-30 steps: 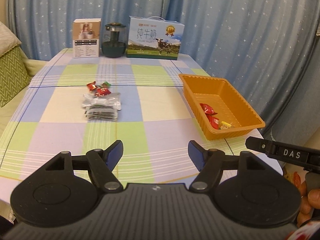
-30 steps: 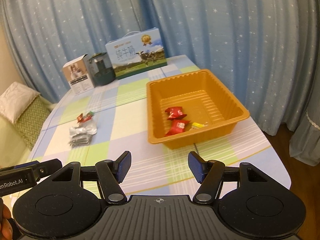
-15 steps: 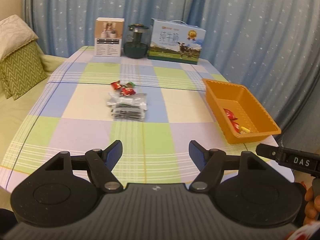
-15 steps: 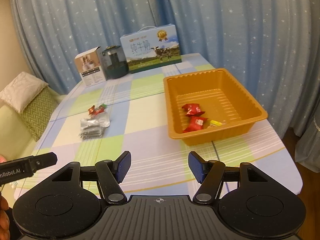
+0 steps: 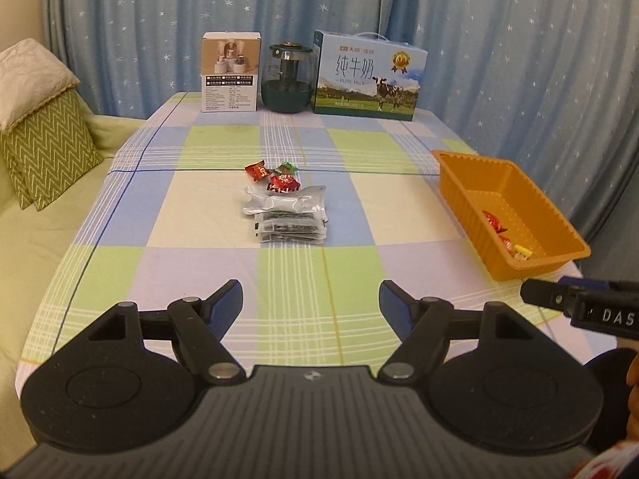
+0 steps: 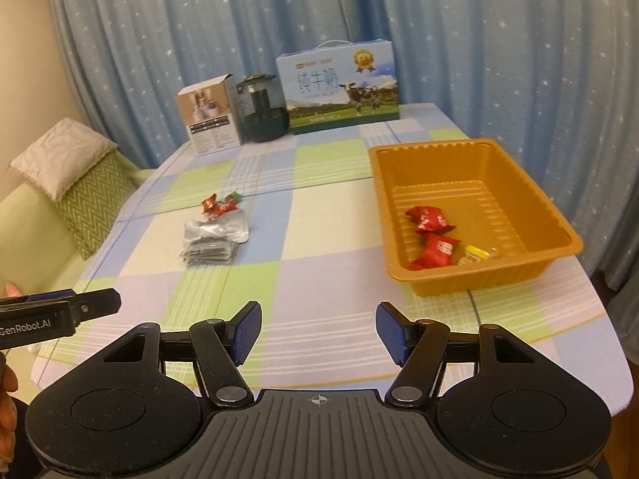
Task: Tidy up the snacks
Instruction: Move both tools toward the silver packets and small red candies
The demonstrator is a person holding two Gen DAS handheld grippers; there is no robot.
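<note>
Since the earlier frames both views have swung: in the left wrist view the snack pile now sits centred ahead and the tray has slid to the right edge.

Left wrist view: left gripper over the near desk, jaws wide, nothing between them; they have just been opening a touch further. Stacked foil sachets lie mid-desk, with the red wrapped candies touching their far edge. Orange tray stands well apart at right. Judgement: sachets light, flat, slick foil, likely to slide or fan apart if nipped at a corner; better to take the stack across its short sides, low.

Right wrist view: right gripper jaws moderately open and empty. Tray near right, already holding two red candies and a small yellow one. Loose candies remain far left beside the sachets. Judgement: candies light, crinkly, soft-wrapped; grip the plump middle, not the twisted ends, which would slip.
</note>
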